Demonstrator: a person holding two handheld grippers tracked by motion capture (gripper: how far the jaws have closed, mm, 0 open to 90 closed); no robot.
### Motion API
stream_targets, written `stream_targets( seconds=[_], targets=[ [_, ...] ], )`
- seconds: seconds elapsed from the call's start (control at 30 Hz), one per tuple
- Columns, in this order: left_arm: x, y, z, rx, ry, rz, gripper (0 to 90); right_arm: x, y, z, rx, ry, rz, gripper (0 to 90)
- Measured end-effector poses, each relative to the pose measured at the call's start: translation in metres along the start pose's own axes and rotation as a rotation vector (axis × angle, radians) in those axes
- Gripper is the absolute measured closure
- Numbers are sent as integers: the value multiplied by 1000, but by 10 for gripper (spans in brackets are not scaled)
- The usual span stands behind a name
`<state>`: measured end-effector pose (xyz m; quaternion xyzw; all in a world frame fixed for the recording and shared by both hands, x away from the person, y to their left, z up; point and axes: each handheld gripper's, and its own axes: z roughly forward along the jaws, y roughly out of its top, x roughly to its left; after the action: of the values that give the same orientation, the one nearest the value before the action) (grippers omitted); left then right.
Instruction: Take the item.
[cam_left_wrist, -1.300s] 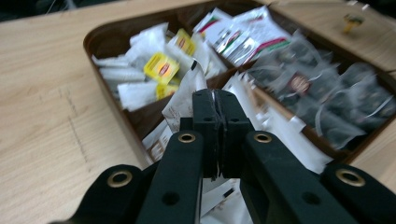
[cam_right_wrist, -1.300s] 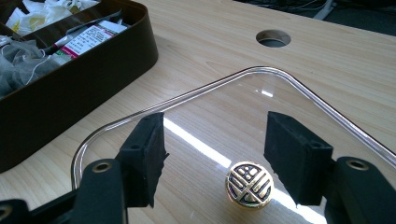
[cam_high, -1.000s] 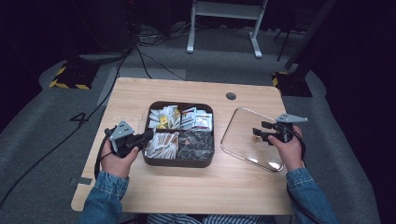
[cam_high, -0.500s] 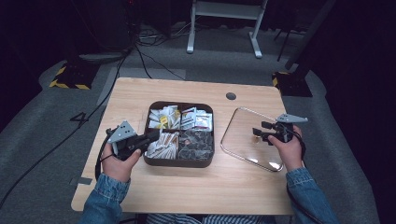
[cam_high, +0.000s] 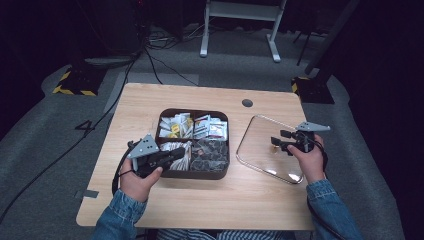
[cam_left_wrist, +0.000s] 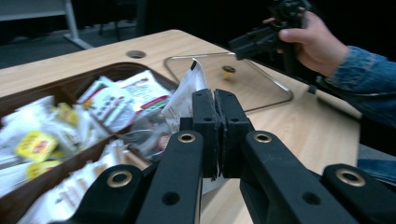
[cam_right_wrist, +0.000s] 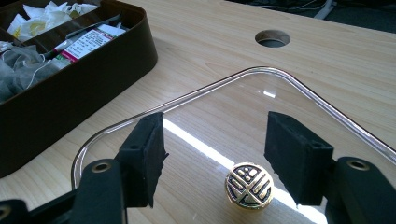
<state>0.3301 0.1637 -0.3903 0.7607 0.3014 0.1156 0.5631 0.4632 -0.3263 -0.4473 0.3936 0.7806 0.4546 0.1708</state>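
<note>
Sachet (cam_left_wrist: 188, 95), a white paper packet, was pinched between the closed jaws of the left gripper (cam_left_wrist: 215, 100), held just above the near right part of the dark brown compartment box (cam_high: 215, 174). In the left gripper view it stood roughly upright in the jaws, its long axis running up from the pads to a torn-looking top corner that leaned slightly toward the far side of the desk (cam_high: 150, 100).

Around it lay the box's contents: yellow-labelled tea packets (cam_left_wrist: 35, 143) and white sachets at the left, red-and-green printed packets (cam_left_wrist: 119, 100) in the far section, and dark translucent bags (cam_high: 210, 152) in the near right section. Nothing stood between the held packet and the open desk to its right.

On the desk beside the box lay a clear glass lid (cam_high: 257, 145) with a small gold-and-black knob (cam_right_wrist: 250, 185). The right gripper (cam_right_wrist: 212, 149) hovered over that lid with its jaws partly open, one on each side of the knob and not touching it. A round cable hole (cam_high: 247, 103) sat in the desk beyond the lid.
</note>
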Motion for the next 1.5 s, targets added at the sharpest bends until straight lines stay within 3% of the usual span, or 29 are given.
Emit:
stream_targets(
  seconds=[0.3, 0.63, 0.87, 1.2, 1.37, 1.5],
  targets=[
    [-22, -2, 21, 41, -94, 39, 879, 0, -1, 1, 3, -2, 2, 384],
    [-34, -16, 43, 105, -179, 35, 878, -1, -1, 1, 5, -1, 1, 383],
    [-39, -30, 60, 166, -234, 4, 878, -1, -1, 1, 5, -1, 1, 383],
    [-45, -47, 83, 285, -270, 0, 878, 0, -2, 2, 11, 4, 3, 382],
    [-47, -52, 90, 317, -281, -3, 878, 0, -2, 3, 11, 4, 1, 382],
    [-51, -57, 97, 379, -296, 6, 877, 0, -3, 4, 17, 6, 2, 382]
  ],
)
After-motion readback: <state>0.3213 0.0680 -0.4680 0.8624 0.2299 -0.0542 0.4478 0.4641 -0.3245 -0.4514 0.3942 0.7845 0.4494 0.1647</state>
